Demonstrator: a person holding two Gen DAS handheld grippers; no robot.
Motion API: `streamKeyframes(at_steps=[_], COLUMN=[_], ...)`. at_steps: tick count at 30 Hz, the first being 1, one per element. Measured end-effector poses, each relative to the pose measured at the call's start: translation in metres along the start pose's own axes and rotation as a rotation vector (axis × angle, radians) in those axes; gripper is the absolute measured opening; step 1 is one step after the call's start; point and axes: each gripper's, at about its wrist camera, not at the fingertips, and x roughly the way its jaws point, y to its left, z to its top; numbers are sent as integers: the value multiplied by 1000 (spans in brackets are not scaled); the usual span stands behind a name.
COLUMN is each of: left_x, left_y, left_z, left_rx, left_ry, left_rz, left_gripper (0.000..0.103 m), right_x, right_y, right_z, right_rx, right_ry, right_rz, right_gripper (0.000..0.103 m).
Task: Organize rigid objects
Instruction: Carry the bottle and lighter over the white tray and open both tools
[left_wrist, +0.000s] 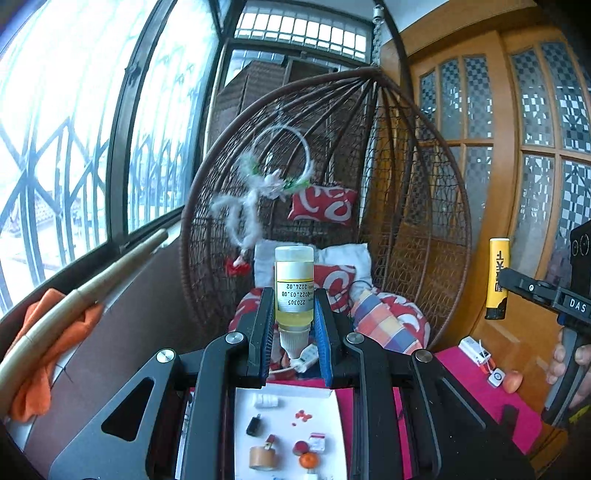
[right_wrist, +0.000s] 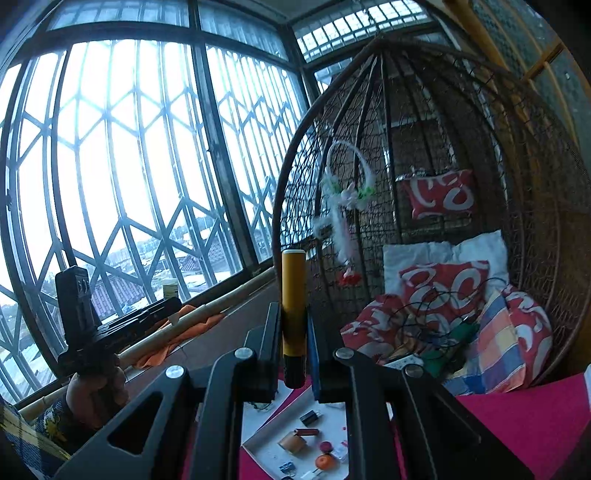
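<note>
Dropper bottle (left_wrist: 294, 291), nozzle down, was clamped in left gripper (left_wrist: 293, 325), held level above white tray (left_wrist: 288, 400). Yellow lighter (right_wrist: 293, 317) stood upright, pinched in right gripper (right_wrist: 293, 350). Pink tablecloth (right_wrist: 517, 417) beneath; wicker hanging chair (left_wrist: 424, 221), barred window (right_wrist: 129, 166) behind.

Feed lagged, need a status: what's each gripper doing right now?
Left gripper: shut on the small dropper bottle, nozzle down.
Right gripper: shut on the yellow lighter, held upright.
</note>
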Motion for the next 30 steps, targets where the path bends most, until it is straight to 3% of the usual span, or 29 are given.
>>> streamKeyframes(at_steps=[6, 10, 13, 20, 25, 30], left_x=[39, 95, 147, 241, 265, 269], left_y=[28, 36, 40, 43, 41, 46], left_z=[-12, -37, -74, -176, -218, -241], left_rx=[-13, -1, -9, 31, 63, 42], left_ry=[110, 278, 428, 722, 855, 921], left_rz=[-37, -104, -141, -86, -66, -55], left_gripper=[19, 19, 19, 19, 19, 20], right_x=[35, 73, 102, 166, 203, 226], right_y=[7, 5, -1, -15, -23, -22], right_z=[-19, -47, -75, -152, -214, -263], right_rx=[30, 80, 131, 206, 219, 215], right_ry=[66, 159, 245, 470, 646, 785], right_rz=[2, -7, -20, -94, -139, -168], right_gripper=[11, 11, 11, 11, 11, 11])
